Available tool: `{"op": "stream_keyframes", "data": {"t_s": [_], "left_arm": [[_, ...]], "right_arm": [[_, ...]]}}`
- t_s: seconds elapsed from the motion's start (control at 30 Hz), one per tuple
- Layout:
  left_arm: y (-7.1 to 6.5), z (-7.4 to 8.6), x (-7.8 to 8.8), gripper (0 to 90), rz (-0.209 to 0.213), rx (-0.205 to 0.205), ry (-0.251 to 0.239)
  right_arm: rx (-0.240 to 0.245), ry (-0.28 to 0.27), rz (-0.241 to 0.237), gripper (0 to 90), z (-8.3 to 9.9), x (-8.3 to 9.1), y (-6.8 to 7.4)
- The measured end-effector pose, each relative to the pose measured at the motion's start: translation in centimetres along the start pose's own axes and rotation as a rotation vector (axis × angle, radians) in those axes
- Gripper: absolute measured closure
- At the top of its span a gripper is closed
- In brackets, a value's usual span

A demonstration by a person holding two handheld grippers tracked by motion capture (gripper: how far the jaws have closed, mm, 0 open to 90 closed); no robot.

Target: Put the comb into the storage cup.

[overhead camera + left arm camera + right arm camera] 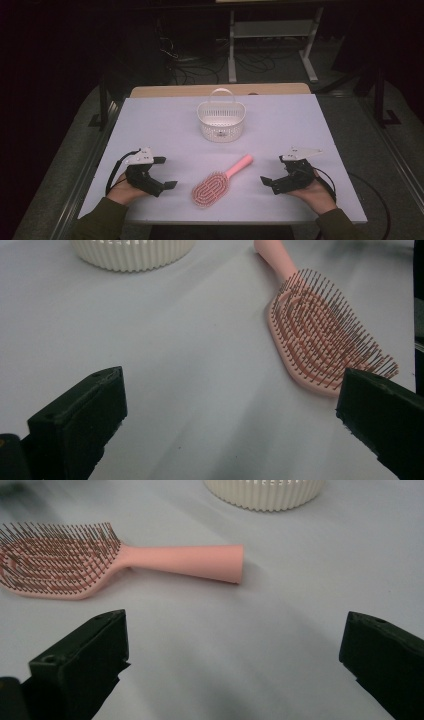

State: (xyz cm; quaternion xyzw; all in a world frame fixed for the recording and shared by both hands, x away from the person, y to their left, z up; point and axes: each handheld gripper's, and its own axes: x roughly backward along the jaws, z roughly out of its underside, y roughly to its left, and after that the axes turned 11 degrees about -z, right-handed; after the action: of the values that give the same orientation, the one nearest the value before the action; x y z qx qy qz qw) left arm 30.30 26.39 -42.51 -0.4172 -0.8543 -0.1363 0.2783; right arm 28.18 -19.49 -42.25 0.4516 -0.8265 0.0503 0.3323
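Nothing is moved yet. The pink hairbrush (218, 183) lies bristles up on the white desk (150, 125), between the two tools, its handle pointing toward the cream slotted basket (221, 121) farther back. The basket looks empty. The left tool (166, 173) rests on the desk with its jaws spread wide and nothing between them; the right tool (273, 171) is likewise released and empty. Judging by the layout, grasping the brush and placing it in the basket all remain.
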Motion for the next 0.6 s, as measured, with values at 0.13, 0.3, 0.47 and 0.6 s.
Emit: {"op": "stream_keyframes", "data": {"t_s": [0.13,0.3,0.47,0.6], "left_arm": [[0.07,-0.02,0.07,0.0,0.000,0.006,-0.003],[0.04,-0.06,0.02,0.0,-0.007,0.012,-0.004],[-0.21,0.28,0.06,0.0,-0.014,0.004,0.009],[-0.16,0.35,0.19,0.0,-0.007,0.010,0.003]], "right_arm": [[-0.010,0.001,-0.002,0.0,-0.06,0.02,-0.10],[-0.011,0.006,-0.010,0.0,0.00,0.24,-0.13],[-0.004,0.015,-0.009,0.0,-0.26,0.37,-0.24],[0.000,0.024,-0.010,0.0,-0.65,0.18,-0.25]]}}
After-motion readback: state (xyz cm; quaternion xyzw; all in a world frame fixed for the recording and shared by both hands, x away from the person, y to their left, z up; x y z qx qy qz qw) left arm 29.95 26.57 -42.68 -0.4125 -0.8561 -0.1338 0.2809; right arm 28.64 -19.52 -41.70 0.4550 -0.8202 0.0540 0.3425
